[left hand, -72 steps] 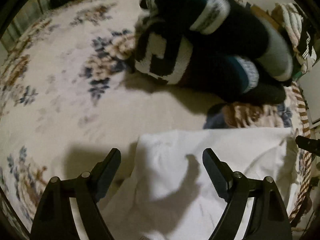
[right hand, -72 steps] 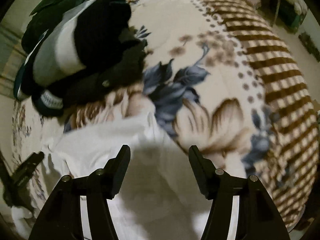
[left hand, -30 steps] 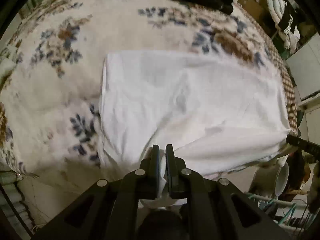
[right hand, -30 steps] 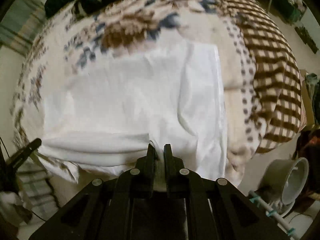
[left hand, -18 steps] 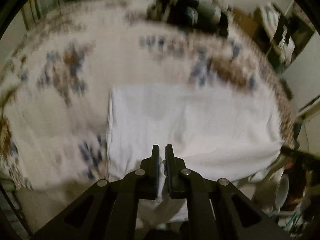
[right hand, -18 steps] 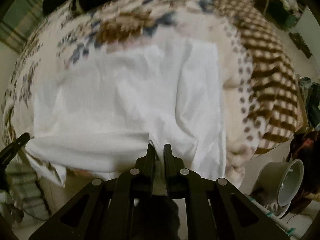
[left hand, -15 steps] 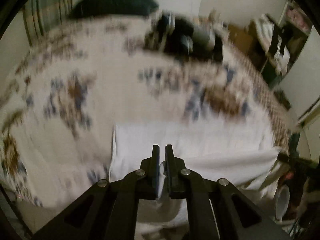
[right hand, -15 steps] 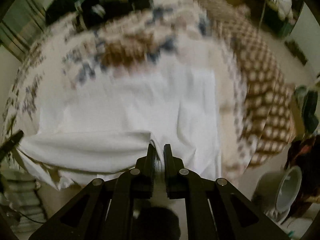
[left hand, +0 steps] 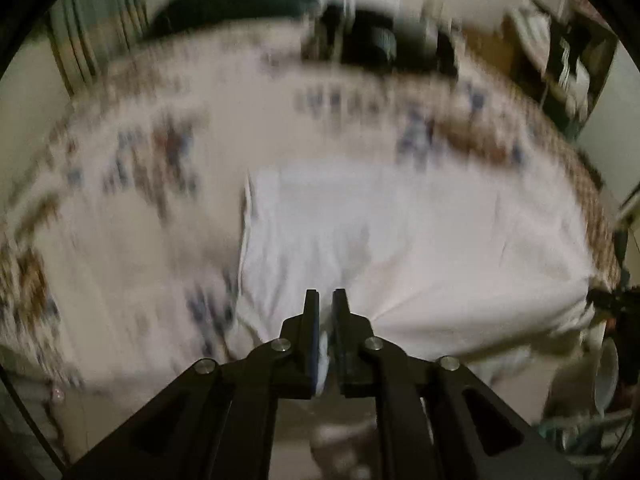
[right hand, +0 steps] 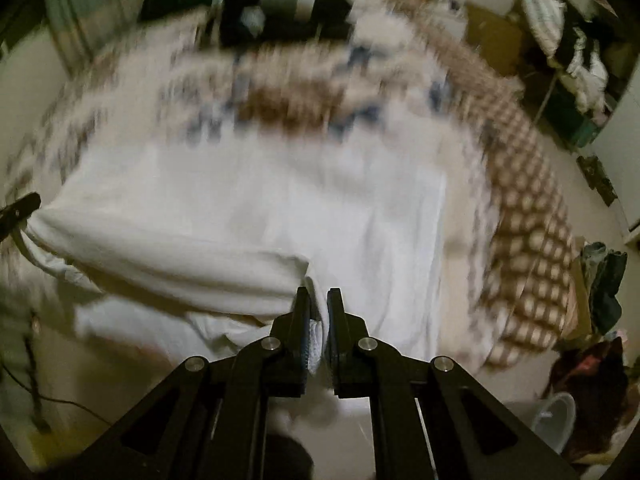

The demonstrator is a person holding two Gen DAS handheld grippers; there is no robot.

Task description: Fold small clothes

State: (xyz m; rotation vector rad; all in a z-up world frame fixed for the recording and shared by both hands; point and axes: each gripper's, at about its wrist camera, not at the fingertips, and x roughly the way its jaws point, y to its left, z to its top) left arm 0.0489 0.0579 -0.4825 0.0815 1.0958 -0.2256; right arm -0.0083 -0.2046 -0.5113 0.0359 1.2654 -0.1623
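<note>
A white garment (left hand: 420,240) lies spread over the near edge of a floral bedspread (left hand: 140,168). My left gripper (left hand: 326,300) is shut on its near hem, left of the middle. The garment also shows in the right wrist view (right hand: 248,208), where my right gripper (right hand: 318,300) is shut on the near hem toward the right side. Both hold the hem lifted off the bed edge, with cloth hanging below the fingers. The left gripper's tip (right hand: 20,210) shows at the far left of the right wrist view. Both views are blurred by motion.
A pile of dark striped clothes (left hand: 380,44) lies at the far side of the bed, also in the right wrist view (right hand: 280,4). A checked blanket border (right hand: 532,220) runs down the bed's right side. A pale bucket (right hand: 556,416) stands on the floor at right.
Both grippers went from open over the garment to shut on its near hem. They have since pulled back and risen with the hem, so the bed's far side comes into view.
</note>
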